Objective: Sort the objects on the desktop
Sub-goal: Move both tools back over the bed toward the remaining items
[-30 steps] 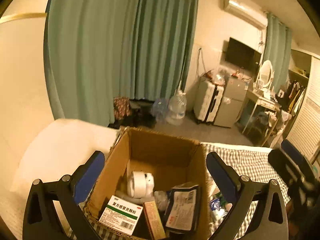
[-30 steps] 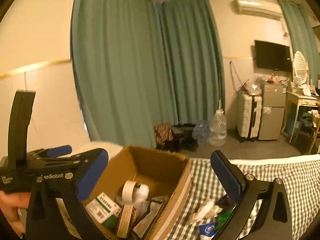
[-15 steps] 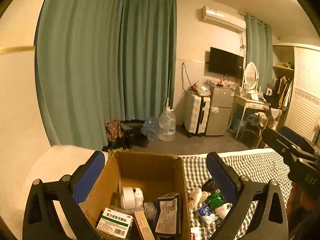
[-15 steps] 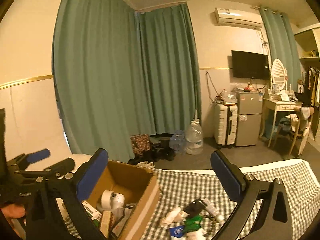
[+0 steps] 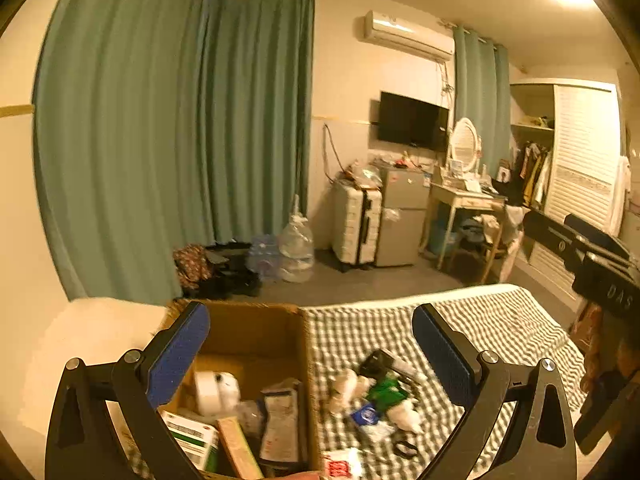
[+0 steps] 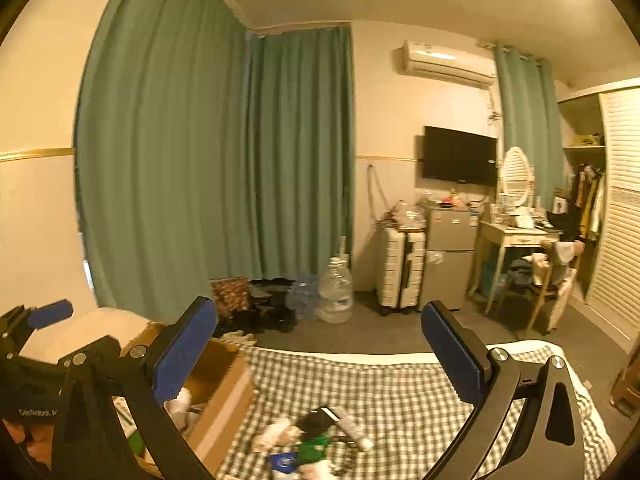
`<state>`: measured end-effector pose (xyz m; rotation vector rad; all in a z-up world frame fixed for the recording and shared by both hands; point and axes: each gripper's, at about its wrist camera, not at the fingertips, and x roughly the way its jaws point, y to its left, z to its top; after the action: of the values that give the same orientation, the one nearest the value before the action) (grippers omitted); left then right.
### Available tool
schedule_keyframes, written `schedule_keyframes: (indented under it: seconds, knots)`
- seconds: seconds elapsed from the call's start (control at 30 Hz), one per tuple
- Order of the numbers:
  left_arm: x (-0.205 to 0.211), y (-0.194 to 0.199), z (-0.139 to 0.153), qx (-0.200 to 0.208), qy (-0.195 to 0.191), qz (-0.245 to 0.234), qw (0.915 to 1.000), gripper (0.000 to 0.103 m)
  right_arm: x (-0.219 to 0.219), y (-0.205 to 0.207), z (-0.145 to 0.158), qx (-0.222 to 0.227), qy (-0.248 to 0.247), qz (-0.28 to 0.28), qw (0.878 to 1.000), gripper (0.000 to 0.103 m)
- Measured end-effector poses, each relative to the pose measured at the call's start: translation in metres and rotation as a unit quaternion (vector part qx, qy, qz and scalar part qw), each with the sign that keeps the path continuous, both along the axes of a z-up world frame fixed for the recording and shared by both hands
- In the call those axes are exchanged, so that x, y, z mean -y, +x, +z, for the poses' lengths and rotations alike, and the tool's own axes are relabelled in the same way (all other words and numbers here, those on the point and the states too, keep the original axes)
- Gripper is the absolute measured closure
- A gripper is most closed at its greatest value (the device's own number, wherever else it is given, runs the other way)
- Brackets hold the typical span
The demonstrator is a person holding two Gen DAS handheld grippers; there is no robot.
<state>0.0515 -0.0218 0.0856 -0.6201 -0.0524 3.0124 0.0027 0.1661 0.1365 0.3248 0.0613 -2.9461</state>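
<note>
The cardboard box (image 5: pixel 256 344) sits at the left of the checked bedspread (image 5: pixel 480 320) and already holds a white roll of tape (image 5: pixel 216 394), a green-and-white medicine carton (image 5: pixel 192 440), a slim tan box (image 5: pixel 238 454) and a dark flat packet (image 5: pixel 282 426). Above it, the left hand-held gripper (image 5: pixel 310 356) hangs with its blue pads wide apart and nothing between them. Just right of the box, on the bed, lies the unsorted heap (image 5: pixel 380 396): something black, a green wrapper, white crumpled bits, and a blue-and-white sachet, all too blurred to name more closely. The right hand-held gripper (image 6: pixel 318 356) hovers over that heap, likewise spread open and empty. Judging by this, the work stands between placements, with a fresh pick due. The next move likely calls for lowering one gripper onto a single item at the heap's edge, so its neighbours are not dragged along.
</note>
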Motion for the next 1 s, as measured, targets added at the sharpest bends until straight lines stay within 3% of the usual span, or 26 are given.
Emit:
schedule_keyframes:
  seconds: [0.2, 0.43, 0.63, 0.77, 1.0]
  knots:
    - [-0.024, -0.006, -0.013, 0.027, -0.013, -0.018, 0.9994, 0.0, -0.031, 0.001, -0.008, 0.022, 0.018, -0.037, 0.999, 0.0]
    - [-0.046, -0.014, -0.03, 0.051, -0.008, -0.063, 0.9967, 0.0, -0.056, -0.002, -0.035, 0.046, 0.053, -0.027, 0.997, 0.0]
    - [-0.064, -0.03, -0.049, 0.063, -0.019, -0.069, 0.9954, 0.0, -0.074, -0.027, -0.076, 0.123, -0.005, 0.053, 0.991, 0.0]
    - [-0.066, -0.041, -0.065, 0.091, 0.019, -0.099, 0.9907, 0.0, -0.068, -0.04, -0.106, 0.153, 0.029, 0.061, 0.986, 0.0]
    - [-0.093, -0.061, -0.088, 0.099, -0.023, -0.092, 0.9906, 0.001, -0.054, -0.047, -0.144, 0.167, 0.048, 0.105, 0.979, 0.0]
